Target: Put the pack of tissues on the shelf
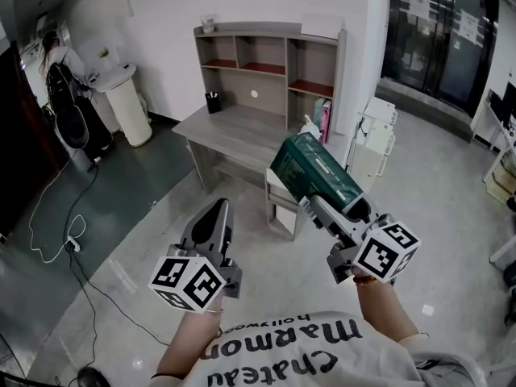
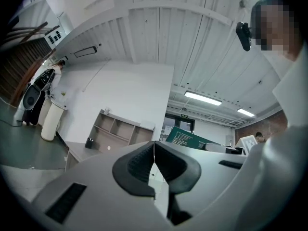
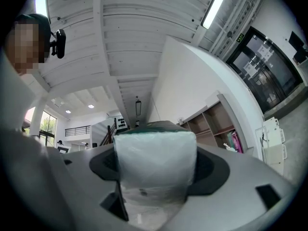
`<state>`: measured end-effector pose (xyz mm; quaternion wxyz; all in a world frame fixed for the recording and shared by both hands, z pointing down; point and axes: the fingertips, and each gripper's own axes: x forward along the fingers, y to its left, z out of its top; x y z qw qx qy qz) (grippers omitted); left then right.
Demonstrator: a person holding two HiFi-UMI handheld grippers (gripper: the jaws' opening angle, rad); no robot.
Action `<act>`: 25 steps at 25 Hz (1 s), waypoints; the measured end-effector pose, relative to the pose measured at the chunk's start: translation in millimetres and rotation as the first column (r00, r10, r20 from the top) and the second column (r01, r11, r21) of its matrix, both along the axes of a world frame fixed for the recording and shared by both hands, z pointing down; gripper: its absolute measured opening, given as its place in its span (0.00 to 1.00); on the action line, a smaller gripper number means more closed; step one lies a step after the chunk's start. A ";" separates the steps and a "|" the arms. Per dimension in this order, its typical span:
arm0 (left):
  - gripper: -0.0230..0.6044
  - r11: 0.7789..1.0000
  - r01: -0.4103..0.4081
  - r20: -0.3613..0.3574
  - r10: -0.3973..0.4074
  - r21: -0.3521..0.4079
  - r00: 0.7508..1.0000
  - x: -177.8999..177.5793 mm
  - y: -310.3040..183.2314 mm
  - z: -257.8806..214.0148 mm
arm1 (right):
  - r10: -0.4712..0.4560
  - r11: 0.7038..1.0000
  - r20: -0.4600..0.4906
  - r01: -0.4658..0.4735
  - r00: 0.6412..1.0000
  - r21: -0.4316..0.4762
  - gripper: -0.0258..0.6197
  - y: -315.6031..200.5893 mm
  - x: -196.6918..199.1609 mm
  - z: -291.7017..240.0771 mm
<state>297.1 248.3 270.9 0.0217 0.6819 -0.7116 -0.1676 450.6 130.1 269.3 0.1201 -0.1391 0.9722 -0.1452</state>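
A dark green pack of tissues (image 1: 315,170) sticks forward out of my right gripper (image 1: 317,202), whose jaws are shut on it. In the right gripper view the pack's pale plastic end (image 3: 155,160) fills the gap between the two pads. My left gripper (image 1: 214,216) is held low at the left with its jaws shut and nothing between them; its pads (image 2: 154,163) meet in the left gripper view. The grey shelf unit (image 1: 270,64) with open compartments stands ahead on a desk (image 1: 234,129) against the white wall. The pack hangs in the air short of the desk.
A black pen cup (image 1: 213,101) stands on the desk, and a pink item (image 1: 325,120) sits in the shelf's lower right compartment. A white bin (image 1: 127,103) and a person (image 1: 60,63) are at the far left. Cables (image 1: 74,244) lie on the floor. A white cart (image 1: 376,132) stands right.
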 end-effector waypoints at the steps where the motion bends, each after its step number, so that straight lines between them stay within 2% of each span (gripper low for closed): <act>1: 0.07 1.000 0.000 -0.009 0.000 -0.009 1.000 -1.3 -4.0 5.4 | -0.005 1.000 -0.014 0.005 1.000 -0.008 0.61 -2.6 -3.4 5.8; 7: 0.07 0.998 -0.027 -0.044 0.024 -0.061 0.999 6.5 -30.1 36.9 | -0.019 0.993 -0.062 0.012 0.998 -0.115 0.62 -25.3 -9.1 42.0; 12: 0.07 0.995 -0.062 -0.101 0.054 -0.082 0.993 18.4 -44.8 58.2 | -0.039 0.991 -0.102 0.025 0.994 -0.133 0.62 -32.1 -10.6 64.1; 22: 0.07 0.988 -0.056 -0.052 0.049 -0.145 0.997 15.4 -62.0 75.9 | -0.038 0.980 -0.149 0.008 0.988 -0.198 0.62 -51.8 -19.3 93.9; 25: 0.07 0.989 -0.052 -0.074 0.042 -0.139 0.996 3.0 -70.5 81.5 | -0.046 0.979 -0.175 0.009 0.984 -0.205 0.62 -57.6 -28.7 101.3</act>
